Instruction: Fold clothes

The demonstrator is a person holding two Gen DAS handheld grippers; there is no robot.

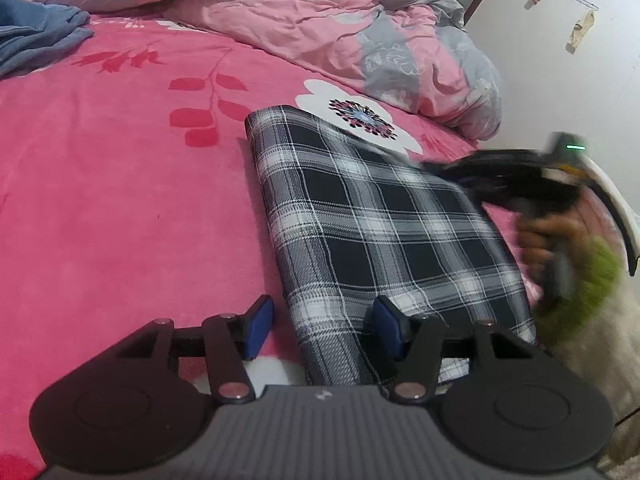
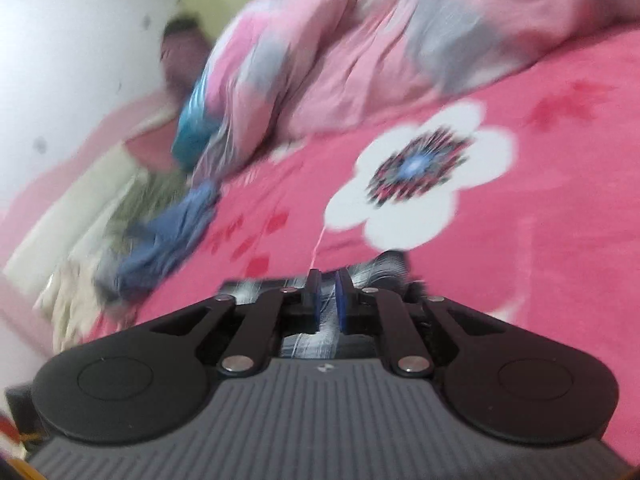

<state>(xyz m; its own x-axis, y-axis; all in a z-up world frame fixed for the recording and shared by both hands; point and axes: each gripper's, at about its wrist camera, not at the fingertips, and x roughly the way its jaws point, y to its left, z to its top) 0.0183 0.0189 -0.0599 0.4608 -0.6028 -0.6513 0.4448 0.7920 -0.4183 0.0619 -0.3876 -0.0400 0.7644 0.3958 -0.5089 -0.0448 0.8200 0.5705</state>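
Note:
A folded black-and-white plaid cloth lies flat on the pink flowered bedsheet. My left gripper stands open at the cloth's near end. One pad is over the sheet to the left of the cloth and the other pad is over the cloth. My right gripper, blurred and held by a hand, reaches the cloth's far right edge. In the right wrist view the right gripper shows a narrow gap between its pads. The plaid cloth lies under and just past them.
A rumpled pink and grey duvet fills the far side of the bed. A blue garment lies at the far left, also the blue garment in the right wrist view. The bed's edge and a white wall are on the right.

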